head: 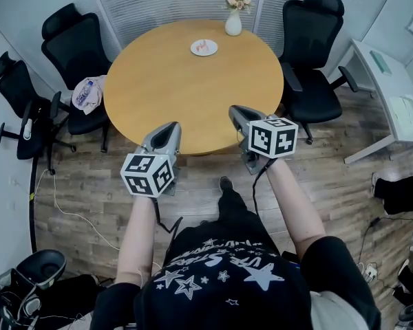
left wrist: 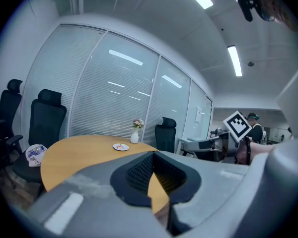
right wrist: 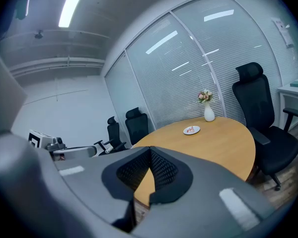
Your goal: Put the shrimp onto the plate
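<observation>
A small white plate (head: 204, 47) lies on the far side of the round wooden table (head: 193, 95), with a pink shrimp (head: 202, 45) lying on it. The plate also shows far off in the left gripper view (left wrist: 120, 147) and the right gripper view (right wrist: 191, 130). My left gripper (head: 171, 126) and right gripper (head: 235, 109) hover side by side at the table's near edge, well short of the plate. Both are shut, with nothing between the jaws.
A white vase (head: 233, 23) of flowers stands just behind the plate. Black office chairs (head: 76, 43) ring the table at left and at right (head: 310, 40); one holds a bag (head: 89, 93). A white desk (head: 392, 95) stands at right. Cables lie on the floor.
</observation>
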`<control>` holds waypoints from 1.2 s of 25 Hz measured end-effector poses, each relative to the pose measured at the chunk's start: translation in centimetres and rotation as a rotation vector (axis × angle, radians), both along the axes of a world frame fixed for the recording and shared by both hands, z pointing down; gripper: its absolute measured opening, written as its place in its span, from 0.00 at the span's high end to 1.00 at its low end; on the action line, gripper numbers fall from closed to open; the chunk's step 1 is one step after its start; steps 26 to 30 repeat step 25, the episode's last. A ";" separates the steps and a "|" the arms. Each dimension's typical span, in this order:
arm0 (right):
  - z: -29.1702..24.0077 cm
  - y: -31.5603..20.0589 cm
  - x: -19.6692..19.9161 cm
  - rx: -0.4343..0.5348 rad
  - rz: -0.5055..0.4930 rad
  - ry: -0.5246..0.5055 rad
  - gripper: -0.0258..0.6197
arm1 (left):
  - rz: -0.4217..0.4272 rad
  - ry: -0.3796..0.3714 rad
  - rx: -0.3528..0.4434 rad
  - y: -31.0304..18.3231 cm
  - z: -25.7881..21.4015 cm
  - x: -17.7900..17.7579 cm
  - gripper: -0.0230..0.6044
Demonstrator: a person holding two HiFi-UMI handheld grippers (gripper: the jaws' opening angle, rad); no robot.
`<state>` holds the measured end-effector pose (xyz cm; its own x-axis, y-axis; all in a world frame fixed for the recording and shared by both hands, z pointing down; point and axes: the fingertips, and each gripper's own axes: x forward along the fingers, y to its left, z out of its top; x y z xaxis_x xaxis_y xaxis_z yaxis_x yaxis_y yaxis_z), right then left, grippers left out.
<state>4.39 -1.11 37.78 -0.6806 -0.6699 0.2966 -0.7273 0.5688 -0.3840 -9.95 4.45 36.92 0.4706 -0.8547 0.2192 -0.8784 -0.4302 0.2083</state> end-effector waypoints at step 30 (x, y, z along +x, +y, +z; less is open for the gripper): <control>2.6 4.2 1.5 -0.044 0.021 0.026 0.96 | 0.008 0.014 -0.044 3.0 2.0 0.7 0.96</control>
